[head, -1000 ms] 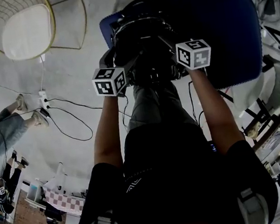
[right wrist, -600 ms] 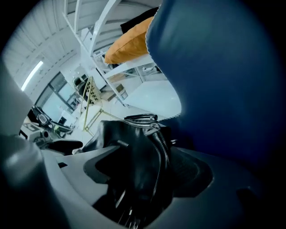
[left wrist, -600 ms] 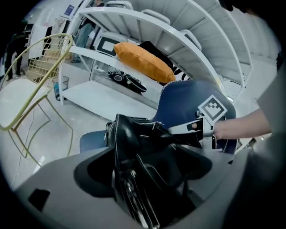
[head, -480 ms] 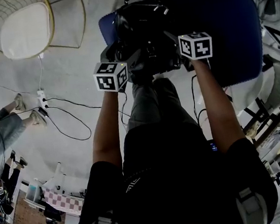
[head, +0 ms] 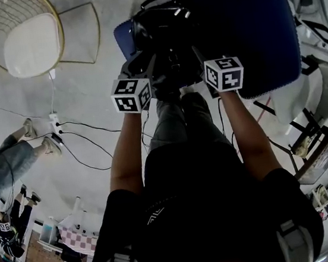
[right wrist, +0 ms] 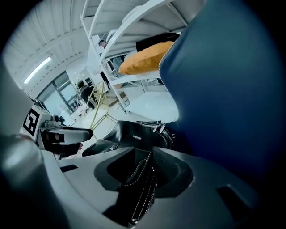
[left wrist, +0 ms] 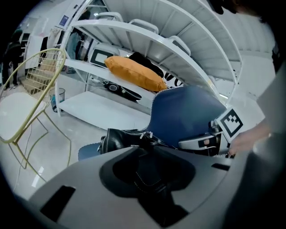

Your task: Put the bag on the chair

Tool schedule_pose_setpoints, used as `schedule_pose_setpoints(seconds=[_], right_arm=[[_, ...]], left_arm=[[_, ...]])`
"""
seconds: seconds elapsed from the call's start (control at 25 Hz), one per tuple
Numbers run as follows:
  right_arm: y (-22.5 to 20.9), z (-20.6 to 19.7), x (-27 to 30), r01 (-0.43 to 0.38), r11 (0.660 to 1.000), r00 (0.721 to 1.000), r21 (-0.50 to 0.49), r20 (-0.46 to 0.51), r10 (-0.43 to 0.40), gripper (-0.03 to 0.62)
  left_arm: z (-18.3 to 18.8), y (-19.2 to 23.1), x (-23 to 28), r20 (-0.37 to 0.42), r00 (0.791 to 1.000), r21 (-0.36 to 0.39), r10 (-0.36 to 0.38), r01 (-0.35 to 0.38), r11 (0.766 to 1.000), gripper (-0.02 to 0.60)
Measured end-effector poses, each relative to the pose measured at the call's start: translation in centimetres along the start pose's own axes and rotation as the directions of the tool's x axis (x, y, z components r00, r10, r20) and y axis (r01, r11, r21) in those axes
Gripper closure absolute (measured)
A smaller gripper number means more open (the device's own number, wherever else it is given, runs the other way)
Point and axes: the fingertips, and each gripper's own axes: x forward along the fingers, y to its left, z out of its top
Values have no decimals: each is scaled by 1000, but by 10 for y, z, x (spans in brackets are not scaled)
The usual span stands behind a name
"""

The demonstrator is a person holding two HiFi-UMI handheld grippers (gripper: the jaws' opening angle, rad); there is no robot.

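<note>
A black leather bag with white stitching rests at the front edge of the blue chair. Both grippers are at its near side. My left gripper has just been closing, and a stitched fold of the bag sits pinched in my left gripper. My right gripper has just been closing too. In its own view my right gripper is clamped on a stitched strap of the bag. The chair back rises close on the right.
A gold wire chair with a white cushion stands at the far left. White shelving holds an orange cushion. A power strip and cables lie on the floor, near another person's legs. More furniture crowds the right side.
Both grippers and the bag have shifted a little further onto the chair seat. The bag's handles now lie higher over the seat.
</note>
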Motion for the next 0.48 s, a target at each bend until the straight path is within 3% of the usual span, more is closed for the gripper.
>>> schedule_pose_setpoints(seconds=[0.12,0.48], right_arm=[[8,1,-12,20,1000,1000,2,19,-20,515],[35,-5,-42,40,999,999,30,35,-41,536]], left_arm=[[0,-8,-4,-20,1000,7,-2,2,1000,523],[-17,-33,-15,-156,988,125,1,19,992,555]])
